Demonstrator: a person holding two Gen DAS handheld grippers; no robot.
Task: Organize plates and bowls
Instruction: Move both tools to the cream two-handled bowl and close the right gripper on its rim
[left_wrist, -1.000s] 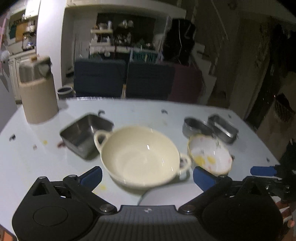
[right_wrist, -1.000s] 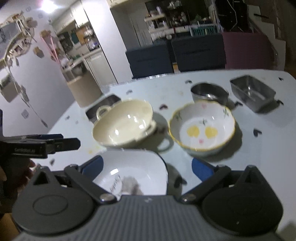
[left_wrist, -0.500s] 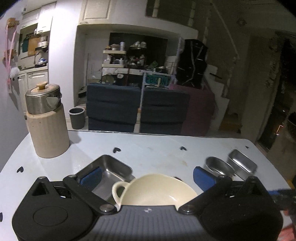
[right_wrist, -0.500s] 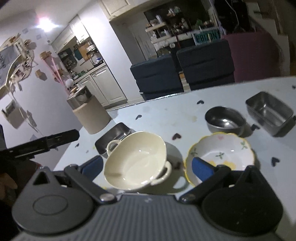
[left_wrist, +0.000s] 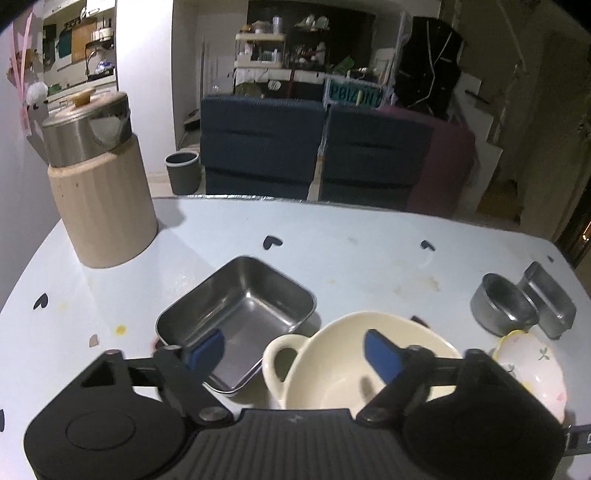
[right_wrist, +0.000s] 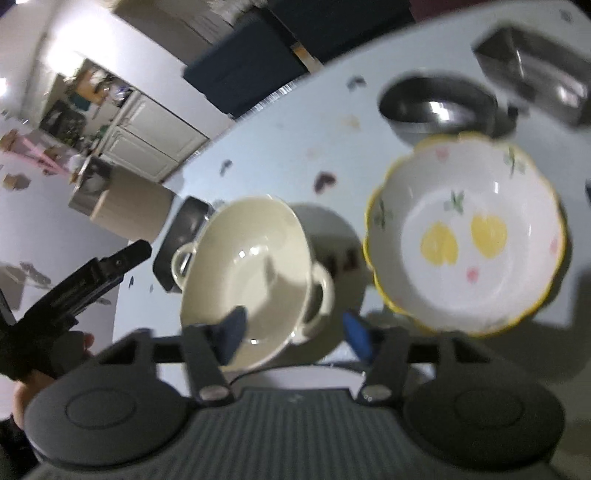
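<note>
A cream two-handled bowl (left_wrist: 343, 373) stands on the pale table (left_wrist: 351, 251). My left gripper (left_wrist: 293, 350) straddles the bowl's left handle (left_wrist: 280, 363): one blue pad hangs over the steel tray, the other inside the bowl. Its jaws are closing and neither pad touches the bowl. My right gripper (right_wrist: 293, 330) straddles the cream bowl's (right_wrist: 251, 258) right handle (right_wrist: 321, 295), with one pad inside the rim. Its jaws are closing too, with gaps on both sides. A white flowered bowl (right_wrist: 469, 240) with a yellow rim sits just to the right.
A square steel tray (left_wrist: 236, 314) lies left of the cream bowl. A round steel bowl (left_wrist: 498, 306) and a steel tin (left_wrist: 550, 302) stand at the right. A beige canister (left_wrist: 99, 192) is at the back left. A white plate's edge (right_wrist: 295, 374) shows under my right gripper.
Both grippers have come forward and down onto the cream bowl, one at each handle. Both pairs of jaws have narrowed. The right wrist view has rolled.
</note>
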